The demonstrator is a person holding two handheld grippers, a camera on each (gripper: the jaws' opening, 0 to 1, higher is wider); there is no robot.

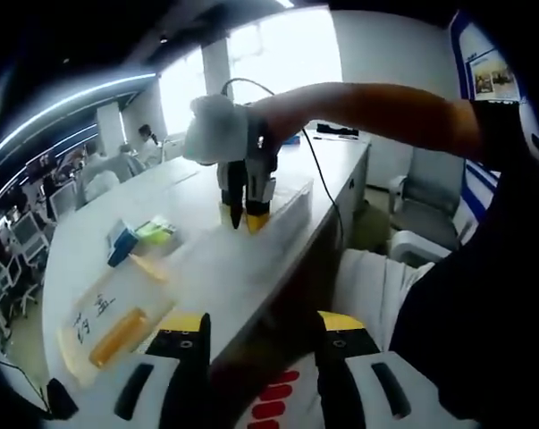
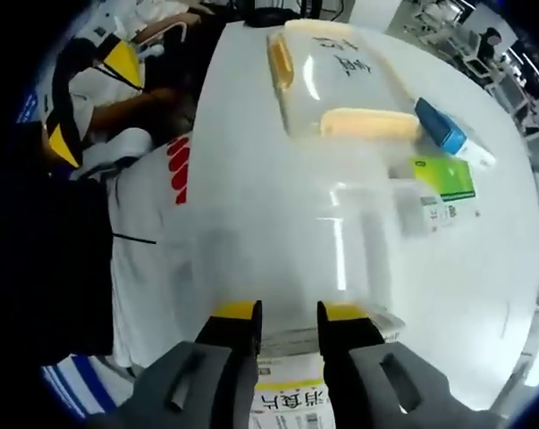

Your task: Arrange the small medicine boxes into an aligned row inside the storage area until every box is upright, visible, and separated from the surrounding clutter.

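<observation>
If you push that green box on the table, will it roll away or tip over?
The green box probably won't roll: it looks flat-sided and lies flat on the white table. It would likely slide, since the tabletop looks smooth and glossy. Being small cardboard, it is probably light.

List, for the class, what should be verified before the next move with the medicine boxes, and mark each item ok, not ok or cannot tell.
1. Right gripper has a box: ok, a white medicine box with green print sits between its jaws.
2. Left gripper free: ok, jaws apart, nothing between them.
3. Clear storage box within reach: ok, just ahead of the right gripper.
4. Green box and blue box upright in a row: not ok, lying loose on the table.
5. Storage box interior empty: cannot tell, blurred.
</observation>
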